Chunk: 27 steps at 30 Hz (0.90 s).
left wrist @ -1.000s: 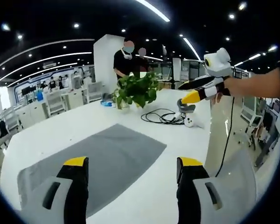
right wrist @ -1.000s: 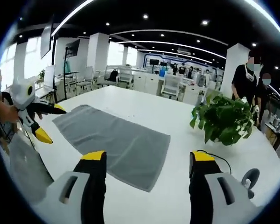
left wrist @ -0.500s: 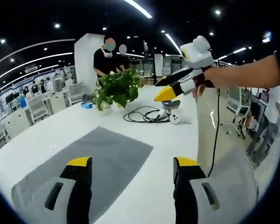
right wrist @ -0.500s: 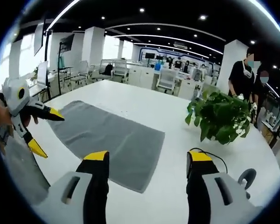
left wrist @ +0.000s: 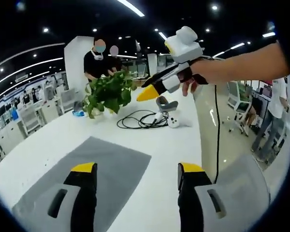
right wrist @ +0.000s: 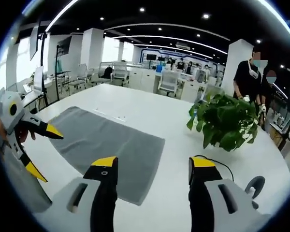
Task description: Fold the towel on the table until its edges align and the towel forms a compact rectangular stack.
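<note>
A grey towel (left wrist: 99, 166) lies flat and unfolded on the white table (left wrist: 169, 154). My left gripper (left wrist: 137, 170) hovers open over the towel's near end, holding nothing. In the left gripper view the right gripper (left wrist: 146, 89) comes in from the right, held by a hand above the table's far side. In the right gripper view the towel (right wrist: 113, 142) stretches away to the left, and my right gripper (right wrist: 153, 163) is open above its near corner. The left gripper (right wrist: 47, 155) shows at the left edge, jaws apart, beside the towel's far end.
A potted green plant (left wrist: 106, 92) (right wrist: 222, 121) stands on the table with two people behind it. A black cable (left wrist: 137, 121) and a white-grey gadget (left wrist: 170, 110) lie next to it. A grey chair back (left wrist: 239, 188) stands by the table edge.
Both cameras have drifted. In the left gripper view the right gripper has come closer and more to the left. The towel lies as before, and both grippers stay open.
</note>
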Each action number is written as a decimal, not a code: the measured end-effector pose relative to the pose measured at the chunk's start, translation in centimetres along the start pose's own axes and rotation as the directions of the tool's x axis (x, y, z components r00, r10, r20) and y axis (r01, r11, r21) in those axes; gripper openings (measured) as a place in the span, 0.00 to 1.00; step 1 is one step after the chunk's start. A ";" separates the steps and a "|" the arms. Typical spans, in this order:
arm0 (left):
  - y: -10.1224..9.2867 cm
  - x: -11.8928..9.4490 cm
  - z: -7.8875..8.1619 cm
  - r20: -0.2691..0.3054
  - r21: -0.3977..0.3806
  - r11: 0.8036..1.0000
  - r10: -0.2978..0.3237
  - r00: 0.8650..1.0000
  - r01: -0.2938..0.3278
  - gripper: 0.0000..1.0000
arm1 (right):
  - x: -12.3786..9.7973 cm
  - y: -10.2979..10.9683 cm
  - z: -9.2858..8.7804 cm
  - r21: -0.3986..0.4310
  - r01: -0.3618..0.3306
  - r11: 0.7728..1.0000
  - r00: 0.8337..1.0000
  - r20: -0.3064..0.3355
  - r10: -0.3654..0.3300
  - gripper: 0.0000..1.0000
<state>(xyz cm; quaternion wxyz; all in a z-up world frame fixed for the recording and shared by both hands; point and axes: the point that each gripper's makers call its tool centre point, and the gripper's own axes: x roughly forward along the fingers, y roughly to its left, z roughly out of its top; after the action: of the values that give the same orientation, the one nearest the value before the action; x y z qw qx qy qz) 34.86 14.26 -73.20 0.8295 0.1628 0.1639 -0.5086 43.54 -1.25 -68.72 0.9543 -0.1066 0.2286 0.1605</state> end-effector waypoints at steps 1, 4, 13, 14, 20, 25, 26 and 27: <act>0.0 0.1 0.0 -0.001 -0.001 1.000 0.000 1.000 0.000 0.69 | 0.3 -0.2 -0.1 0.006 -0.004 1.000 1.000 0.000 0.004 0.59; 0.4 1.0 -0.1 -0.014 -0.010 1.000 0.013 1.000 -0.013 0.68 | 1.3 -0.7 -0.3 0.016 -0.028 0.999 1.000 -0.004 0.028 0.58; 0.4 3.5 -0.2 -0.058 -0.026 0.999 0.030 0.998 -0.032 0.65 | 4.3 -2.1 -1.0 0.056 -0.073 0.996 0.997 -0.002 0.073 0.56; 0.4 3.9 -0.1 -0.061 -0.029 0.999 0.034 0.998 -0.036 0.65 | 4.7 -2.3 -1.0 0.062 -0.079 0.995 0.997 0.002 0.079 0.56; 0.0 6.2 -0.2 -0.082 -0.034 0.999 0.029 0.996 -0.032 0.62 | 7.2 -2.9 -1.6 0.069 -0.103 0.992 0.995 -0.005 0.103 0.54; -0.3 8.3 -0.5 -0.096 -0.048 0.999 0.020 0.995 -0.025 0.58 | 9.2 -3.5 -2.7 0.092 -0.124 0.988 0.992 -0.020 0.127 0.52; -0.4 8.9 -0.6 -0.103 -0.051 0.998 0.016 0.995 -0.022 0.57 | 9.5 -3.7 -2.8 0.095 -0.123 0.988 0.992 -0.021 0.125 0.52; -0.5 9.2 -0.8 -0.108 -0.054 0.998 0.015 0.994 -0.021 0.57 | 9.9 -4.0 -3.0 0.106 -0.122 0.987 0.992 -0.022 0.125 0.52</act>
<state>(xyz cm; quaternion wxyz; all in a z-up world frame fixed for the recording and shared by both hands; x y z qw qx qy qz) 38.28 7.09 -77.96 0.8281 0.1683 0.2209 -0.4869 52.12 -3.18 -75.49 0.9433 -0.0447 0.2566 0.2058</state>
